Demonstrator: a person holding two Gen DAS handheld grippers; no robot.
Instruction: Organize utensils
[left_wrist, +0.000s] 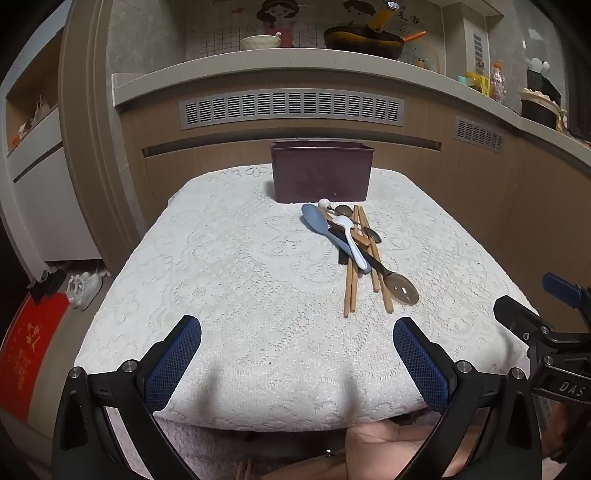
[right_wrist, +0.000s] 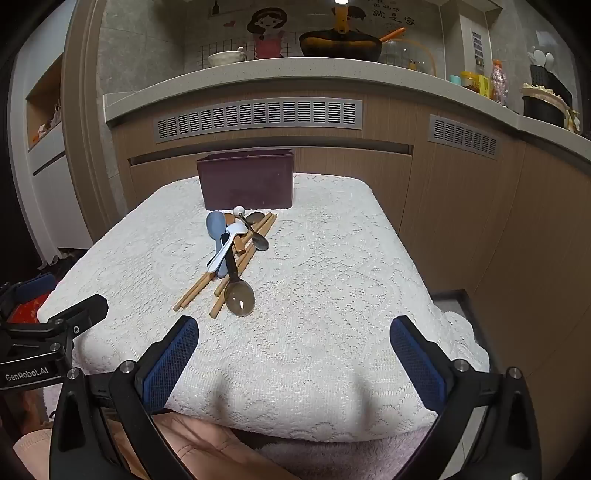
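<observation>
Here, left wrist view: left tool (left_wrist: 297, 341) spread wide, nothing between its fingers, over the near edge of a tabletop (left_wrist: 207, 280) under white lace cloth. Utensil pile (left_wrist: 354, 251) lies right of centre, just before a dark purple box (left_wrist: 321, 173) at the far edge. Kitchen counter (left_wrist: 280, 66) with wok behind.

Right wrist view: right tool (right_wrist: 294, 341) likewise spread and empty; pile left of centre, wooden cabinets beyond.
</observation>
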